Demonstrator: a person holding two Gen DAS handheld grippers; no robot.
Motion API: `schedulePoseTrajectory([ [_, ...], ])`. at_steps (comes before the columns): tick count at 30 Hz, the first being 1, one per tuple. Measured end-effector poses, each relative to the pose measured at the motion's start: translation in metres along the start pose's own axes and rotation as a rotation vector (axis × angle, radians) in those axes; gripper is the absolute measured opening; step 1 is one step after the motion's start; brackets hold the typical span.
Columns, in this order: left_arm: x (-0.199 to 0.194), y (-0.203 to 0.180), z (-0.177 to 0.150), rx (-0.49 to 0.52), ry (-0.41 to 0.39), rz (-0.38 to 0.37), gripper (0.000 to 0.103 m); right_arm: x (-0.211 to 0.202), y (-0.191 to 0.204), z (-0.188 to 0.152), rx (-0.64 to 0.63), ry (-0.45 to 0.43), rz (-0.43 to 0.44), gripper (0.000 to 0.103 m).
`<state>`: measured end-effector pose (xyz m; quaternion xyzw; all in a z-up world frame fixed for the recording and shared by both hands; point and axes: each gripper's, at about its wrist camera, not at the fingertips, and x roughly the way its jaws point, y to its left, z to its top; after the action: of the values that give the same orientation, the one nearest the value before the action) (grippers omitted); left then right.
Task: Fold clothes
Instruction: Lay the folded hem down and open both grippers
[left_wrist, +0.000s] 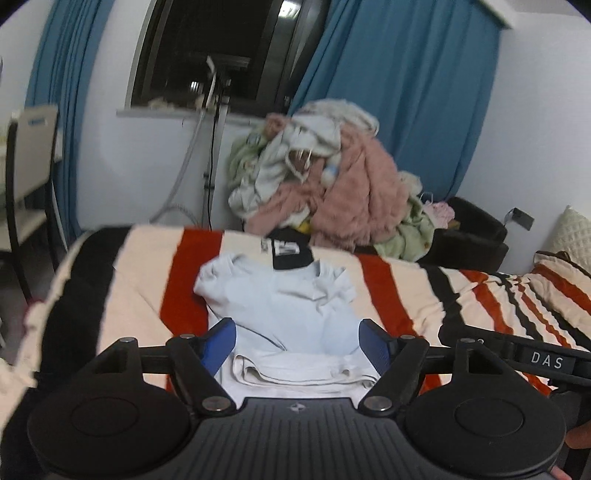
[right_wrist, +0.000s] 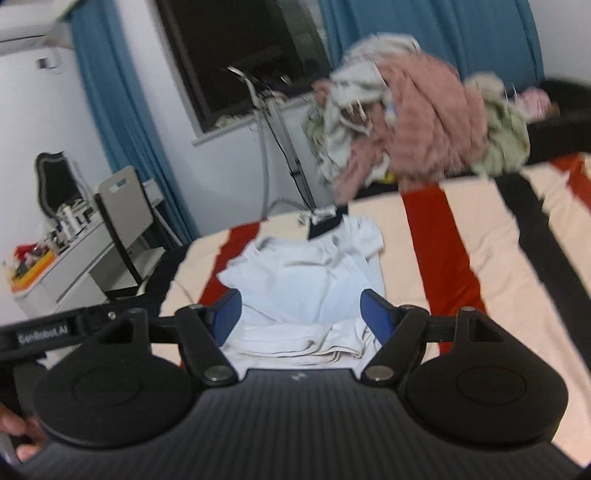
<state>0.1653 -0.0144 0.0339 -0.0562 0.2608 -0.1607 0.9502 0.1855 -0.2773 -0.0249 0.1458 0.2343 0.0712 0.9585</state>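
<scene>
White shirt (left_wrist: 280, 295) flat on striped blanket (left_wrist: 399, 291)

Left gripper (left_wrist: 297, 341) and right gripper (right_wrist: 301, 315) both spread apart above its hem, gripping nothing; clothes pile (left_wrist: 325, 177) behind.

Left gripper (left_wrist: 297, 341): black ribbed body, blue pads, silver screws; right gripper (right_wrist: 300, 314) alike; strap lettered "GenRobot.AI".

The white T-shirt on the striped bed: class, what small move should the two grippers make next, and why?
Probably lower both and close on the near hem. The left gripper and right gripper are open, empty, over the bunched bottom edge of the white T-shirt, which lies crumpled on the striped blanket.
</scene>
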Motion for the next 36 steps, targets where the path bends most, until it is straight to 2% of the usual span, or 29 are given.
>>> schedulePoseTrajectory([
  [7, -0.091, -0.017, -0.035, 0.043, -0.116, -0.008, 0.08, -0.066, 0.022, -0.037, -0.108, -0.078, 0.006, 0.073],
  [12, -0.115, -0.012, -0.071, 0.042, -0.161, 0.028, 0.08, -0.082, 0.02, -0.073, -0.101, -0.136, 0.005, 0.073],
  [16, -0.113, -0.007, -0.102, 0.046, -0.176, 0.029, 0.08, -0.085, 0.02, -0.093, -0.113, -0.164, -0.022, 0.073],
  [19, -0.101, -0.002, -0.114, 0.043, -0.134, 0.036, 0.08, -0.079, 0.019, -0.099, -0.131, -0.157, -0.044, 0.073],
  [27, -0.077, 0.01, -0.126, 0.022, -0.072, 0.043, 0.08, -0.068, 0.019, -0.108, -0.146, -0.145, -0.107, 0.072],
  [36, -0.057, 0.018, -0.136, -0.041, 0.015, 0.017, 0.08, -0.063, 0.015, -0.111, -0.125, -0.114, -0.12, 0.072],
])
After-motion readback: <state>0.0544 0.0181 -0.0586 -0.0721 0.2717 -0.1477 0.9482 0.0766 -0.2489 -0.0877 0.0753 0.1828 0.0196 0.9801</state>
